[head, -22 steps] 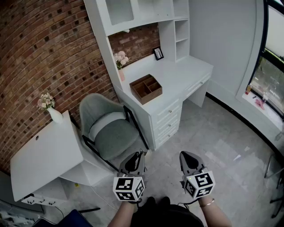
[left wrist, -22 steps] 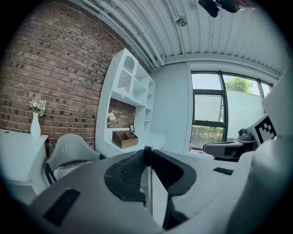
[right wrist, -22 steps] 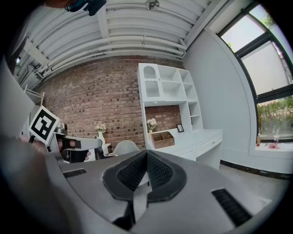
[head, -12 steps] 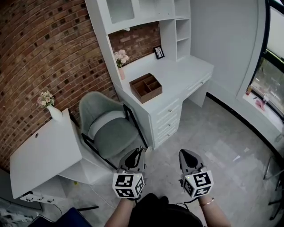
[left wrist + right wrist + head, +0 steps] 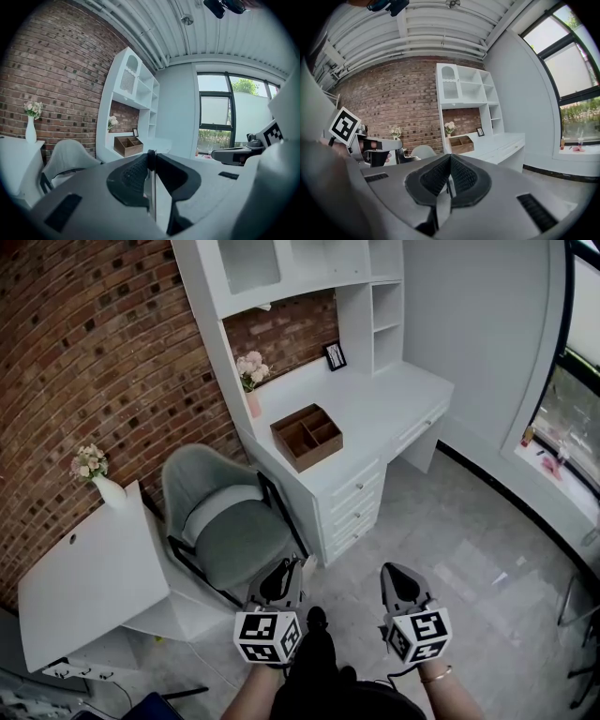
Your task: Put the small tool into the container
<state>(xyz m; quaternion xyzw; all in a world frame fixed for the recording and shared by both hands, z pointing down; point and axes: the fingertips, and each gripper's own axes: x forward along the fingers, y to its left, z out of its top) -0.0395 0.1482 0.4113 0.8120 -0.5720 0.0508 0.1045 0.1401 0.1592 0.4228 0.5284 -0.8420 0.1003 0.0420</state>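
Left tongs [image 5: 292, 565], right tongs [image 5: 386, 569] far from container [image 5: 307, 437]

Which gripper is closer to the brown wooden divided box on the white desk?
Left. The left gripper sits almost straight below the brown wooden divided box in the head view; the right gripper is offset further right. Both are well short of the white desk.

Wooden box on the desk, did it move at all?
No. The wooden box sits at the same spot on the desk, near the flower vase.
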